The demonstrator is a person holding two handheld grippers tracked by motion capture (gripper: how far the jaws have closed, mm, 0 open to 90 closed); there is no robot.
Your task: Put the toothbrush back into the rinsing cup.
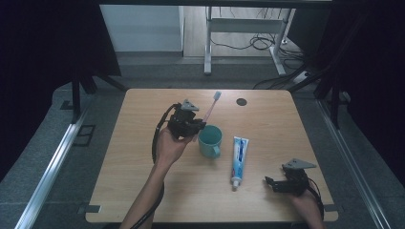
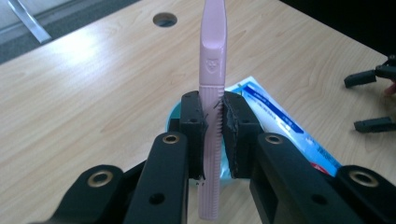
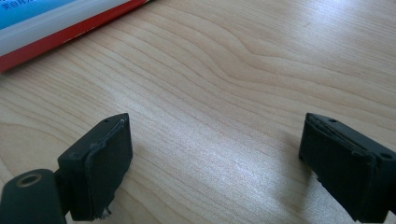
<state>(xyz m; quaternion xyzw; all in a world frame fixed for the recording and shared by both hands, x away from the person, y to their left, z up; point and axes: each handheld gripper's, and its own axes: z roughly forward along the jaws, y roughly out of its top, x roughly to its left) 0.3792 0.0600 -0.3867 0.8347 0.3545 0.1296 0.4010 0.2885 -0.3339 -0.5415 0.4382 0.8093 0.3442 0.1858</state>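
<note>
Left gripper [image 2: 213, 135] of mine clamped on one pink toothbrush [image 2: 212, 56] above one teal cup [image 1: 210, 139], right gripper [image 3: 215, 158] spread wide over bare wood, one light wooden table [image 1: 143, 162], one toothpaste tube [image 1: 239, 160] beside cup, grey floor, dark curtains, one white desk frame [image 1: 248, 33] behind.

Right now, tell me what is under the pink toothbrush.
The teal cup sits below the toothbrush clamped in the left tool. The tool hides most of the cup, including its inside.
</note>
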